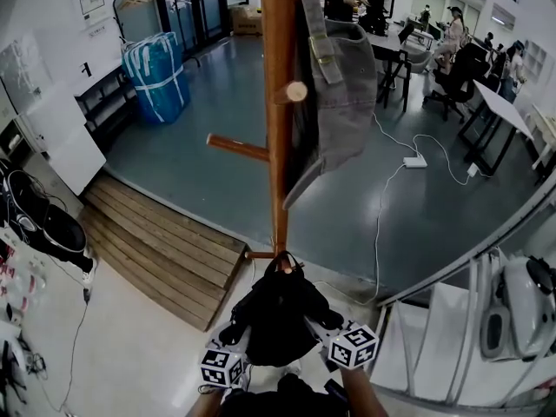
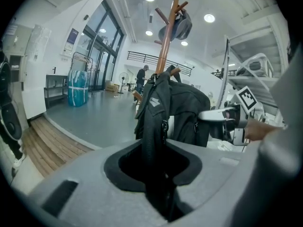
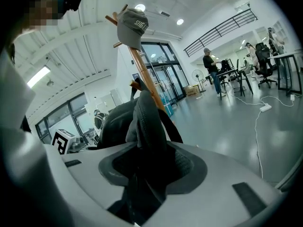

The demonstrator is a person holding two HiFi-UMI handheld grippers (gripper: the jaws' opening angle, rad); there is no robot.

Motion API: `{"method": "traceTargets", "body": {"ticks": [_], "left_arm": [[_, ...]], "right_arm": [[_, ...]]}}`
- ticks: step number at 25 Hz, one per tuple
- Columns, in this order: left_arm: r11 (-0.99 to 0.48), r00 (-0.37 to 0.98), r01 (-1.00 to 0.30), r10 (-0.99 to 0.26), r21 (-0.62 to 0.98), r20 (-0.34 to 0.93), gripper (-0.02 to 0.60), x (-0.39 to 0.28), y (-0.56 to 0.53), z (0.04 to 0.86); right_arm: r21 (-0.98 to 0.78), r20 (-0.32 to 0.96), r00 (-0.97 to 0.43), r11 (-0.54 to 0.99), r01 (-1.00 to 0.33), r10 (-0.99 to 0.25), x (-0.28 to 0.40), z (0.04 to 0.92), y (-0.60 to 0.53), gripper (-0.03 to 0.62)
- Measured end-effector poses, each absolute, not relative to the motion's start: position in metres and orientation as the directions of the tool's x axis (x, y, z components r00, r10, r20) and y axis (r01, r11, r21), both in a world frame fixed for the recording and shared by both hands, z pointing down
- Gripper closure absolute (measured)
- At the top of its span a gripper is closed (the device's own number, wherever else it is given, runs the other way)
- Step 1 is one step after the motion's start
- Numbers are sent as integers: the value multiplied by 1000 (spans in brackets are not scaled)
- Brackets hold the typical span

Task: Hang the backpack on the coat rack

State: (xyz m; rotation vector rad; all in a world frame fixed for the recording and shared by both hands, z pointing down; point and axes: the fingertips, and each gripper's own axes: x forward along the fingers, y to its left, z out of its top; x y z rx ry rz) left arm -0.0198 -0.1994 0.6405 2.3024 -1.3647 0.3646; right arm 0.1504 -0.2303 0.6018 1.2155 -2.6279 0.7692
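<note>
As I hold the backpack (image 1: 276,311) up low against the coat rack (image 1: 278,129), my left gripper (image 1: 233,333) has its jaws pinched on a black webbing strap (image 2: 152,122); my right gripper (image 1: 328,321) is clamped on a padded shoulder strap (image 3: 144,122); the bag hangs between the two, its top right at the pole, touching or not I cannot tell; a grey cap (image 1: 343,102) hangs high on the rack, well above the bag; a bare peg (image 1: 239,148) juts out between them.
</note>
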Motion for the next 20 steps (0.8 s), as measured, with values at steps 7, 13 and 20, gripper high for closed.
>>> {"method": "traceTargets", "body": {"ticks": [7, 13, 20], "left_arm": [[-421, 480, -877, -758, 230, 442, 485, -20, -214, 646], [-408, 471, -882, -757, 236, 452, 485, -24, -221, 654], [-398, 465, -885, -745, 240, 479, 485, -26, -231, 668]], "right_arm": [[-394, 337, -660, 536, -746, -671, 150, 608, -243, 432], [-399, 345, -662, 534, -745, -666, 147, 614, -249, 431], [-404, 366, -661, 527, -747, -656, 145, 625, -256, 431]]}}
